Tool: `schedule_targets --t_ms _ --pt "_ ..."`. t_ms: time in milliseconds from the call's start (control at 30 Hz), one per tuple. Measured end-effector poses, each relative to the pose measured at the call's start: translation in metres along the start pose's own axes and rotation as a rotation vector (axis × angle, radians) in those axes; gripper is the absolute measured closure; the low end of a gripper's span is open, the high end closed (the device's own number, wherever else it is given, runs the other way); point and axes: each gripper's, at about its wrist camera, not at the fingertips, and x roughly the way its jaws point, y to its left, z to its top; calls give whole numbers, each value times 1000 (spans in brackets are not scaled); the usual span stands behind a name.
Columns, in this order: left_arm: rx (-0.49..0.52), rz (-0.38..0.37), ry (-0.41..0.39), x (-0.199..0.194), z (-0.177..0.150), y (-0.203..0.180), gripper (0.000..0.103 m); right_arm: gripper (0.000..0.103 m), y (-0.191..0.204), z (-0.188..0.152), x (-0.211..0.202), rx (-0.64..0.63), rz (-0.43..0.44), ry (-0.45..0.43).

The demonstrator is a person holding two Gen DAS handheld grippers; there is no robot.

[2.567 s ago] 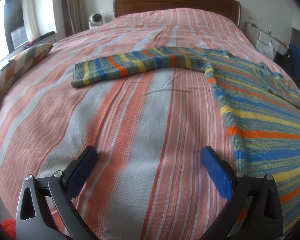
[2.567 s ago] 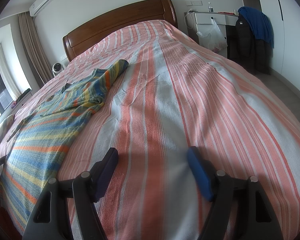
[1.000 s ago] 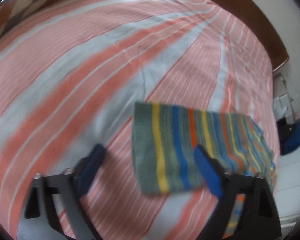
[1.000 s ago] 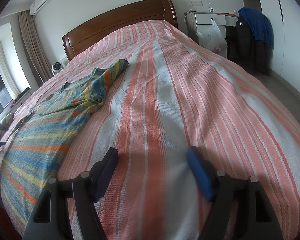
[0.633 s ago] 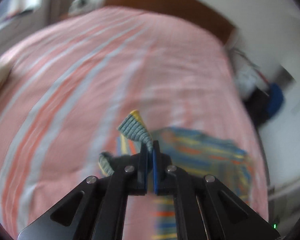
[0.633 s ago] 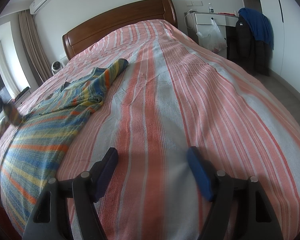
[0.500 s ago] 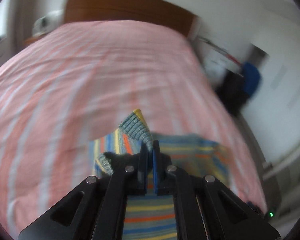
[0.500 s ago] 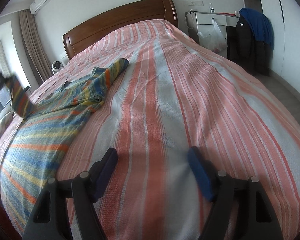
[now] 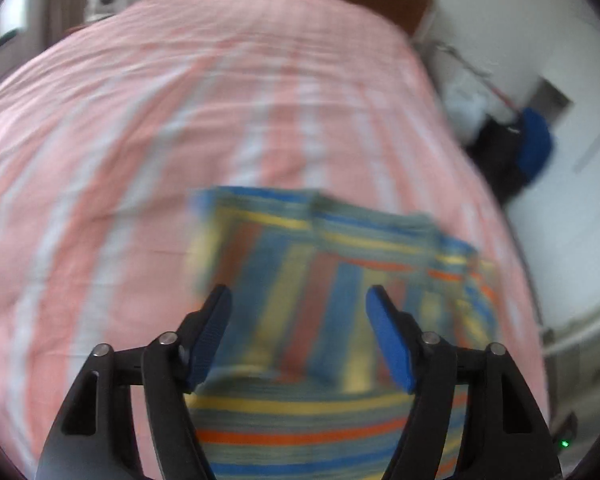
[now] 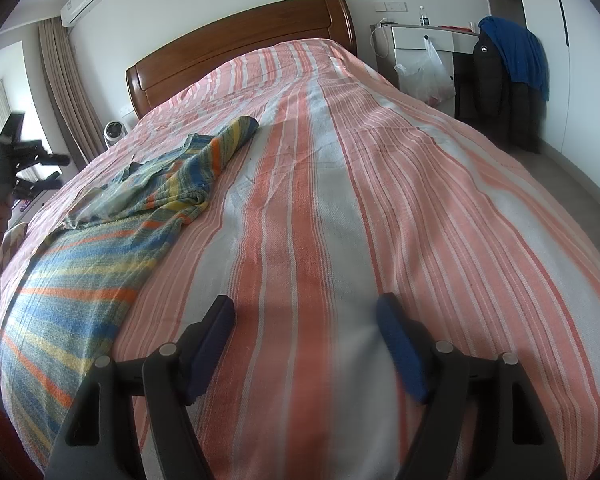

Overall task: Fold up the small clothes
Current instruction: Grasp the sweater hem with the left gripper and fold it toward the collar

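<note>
One striped knitted sweater in blue, yellow, orange and grey (image 10: 112, 240) lies on the left part of the big bed with the pink and white striped cover (image 10: 380, 200).

The left wrist view, which is blurry, shows a sleeve (image 9: 300, 280) lying across the sweater's body. The left gripper (image 9: 298, 328) is opening above it and pinches nothing.

Only the right wrist view shows the other sleeve (image 10: 228, 140) stretched up the bed. There the right gripper (image 10: 306, 344) hangs wide apart and empty over bare cover.

A bed (image 10: 380, 200) with a pink-striped cover carries a striped sweater (image 10: 100, 240) at nine o'clock.
</note>
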Motion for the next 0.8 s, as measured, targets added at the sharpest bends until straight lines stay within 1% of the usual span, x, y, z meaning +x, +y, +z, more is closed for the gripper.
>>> schedule_targets --t_ms 67,100,133,167,200,233,267,300,333,367,400,433,467,500,533,567,600,700,733,800 --pt "-10 28 63 14 -5 14 26 28 1 0 0 -4 -1 1" --pt "-10 40 113 26 -10 23 26 28 1 0 0 -5 -2 2" --pt "-5 45 140 35 -17 21 26 28 1 0 0 -6 -3 2" --pt "6 47 165 42 -25 20 37 28 1 0 0 -6 -5 2" --pt "33 45 179 49 -33 20 95 28 2 0 0 -8 -6 2" --pt "76 90 183 53 -41 18 94 28 2 1 0 -9 -7 2" --pt "79 107 149 51 -45 21 97 28 2 1 0 -9 -8 3" --pt "37 94 134 49 -46 29 97 28 2 0 0 -10 -9 3" --pt "0 82 126 47 -46 32 96 28 3 0 0 -12 -11 3" --pt "-26 80 116 44 -46 35 92 28 3 0 0 -13 -13 3" --pt "-24 87 114 43 -46 33 86 28 3 0 1 -15 -15 3" --pt "-2 97 112 39 -48 28 83 28 4 0 1 -17 -17 3" --pt "22 112 108 35 -50 23 66 28 4 0 1 -17 -18 3" --pt "51 130 88 24 -53 18 38 28 4 0 1 -18 -18 3" --pt "64 138 64 17 -59 18 26 28 4 0 1 -18 -18 3" --pt "79 148 22 2 -65 18 14 28 4 0 1 -18 -18 3" --pt "88 153 -4 -7 -72 18 11 28 4 0 1 -18 -18 3" --pt "94 178 -27 -39 -90 36 11 28 4 0 1 -18 -18 3" --pt "93 193 -34 -41 -92 41 11 28 4 0 1 -18 -18 3" --pt "95 254 -65 -56 -108 58 8 28 4 0 1 -18 -18 3"
